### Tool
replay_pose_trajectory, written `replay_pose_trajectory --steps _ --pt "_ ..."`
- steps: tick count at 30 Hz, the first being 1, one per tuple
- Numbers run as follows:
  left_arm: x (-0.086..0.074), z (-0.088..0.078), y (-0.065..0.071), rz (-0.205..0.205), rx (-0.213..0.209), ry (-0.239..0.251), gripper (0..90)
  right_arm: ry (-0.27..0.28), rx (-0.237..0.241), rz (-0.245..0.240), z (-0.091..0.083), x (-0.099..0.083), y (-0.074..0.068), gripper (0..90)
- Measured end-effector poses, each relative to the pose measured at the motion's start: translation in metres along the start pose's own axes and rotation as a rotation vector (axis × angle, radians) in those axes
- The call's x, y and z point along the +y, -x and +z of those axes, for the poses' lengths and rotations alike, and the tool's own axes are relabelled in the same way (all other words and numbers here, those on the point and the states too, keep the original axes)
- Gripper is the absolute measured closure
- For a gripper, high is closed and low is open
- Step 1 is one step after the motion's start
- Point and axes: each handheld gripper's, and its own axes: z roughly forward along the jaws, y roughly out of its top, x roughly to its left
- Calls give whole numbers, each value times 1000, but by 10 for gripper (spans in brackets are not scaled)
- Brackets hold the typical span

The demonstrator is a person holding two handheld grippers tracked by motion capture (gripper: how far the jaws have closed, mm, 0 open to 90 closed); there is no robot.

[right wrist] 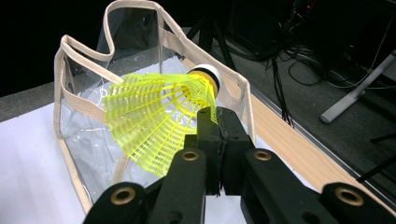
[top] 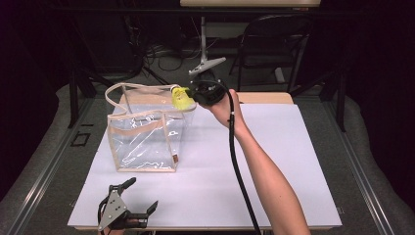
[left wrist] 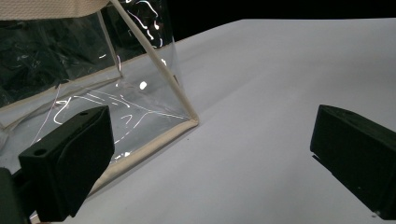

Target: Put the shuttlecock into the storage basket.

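White bench under dark surroundings, cables on the floor at 12 o'clock. We hold the right tongs clamped on the skirt edge of a yellow shuttlecock, up at the rim of the clear bag at 11 o'clock. Left tongs wait apart at 7 o'clock, near the bag's base. Risks — the thin mesh grip could slip, or the skirt could snag the soft rim and the shuttlecock fall outside the bag.

From up here the left gripper at seven o'clock runs off the bottom edge, its hand cut away. The yellow shuttlecock is partly hidden behind the right gripper. In the left gripper view the clear bag is cropped at ten o'clock.
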Motion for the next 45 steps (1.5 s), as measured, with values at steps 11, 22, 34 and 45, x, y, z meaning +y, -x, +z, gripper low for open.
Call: replay_pose_trajectory --steps 11,22,34,45 --pt "0 0 0 4 0 -2 0 -30 0 17 6 1 -1 893" --pt "0 0 0 5 -1 -3 0 -46 -2 23 11 1 0 892" --pt "0 0 0 6 -1 -3 0 -60 -26 35 21 2 1 891" --pt "0 0 0 5 -1 -2 0 -61 -59 -13 30 3 -1 891"
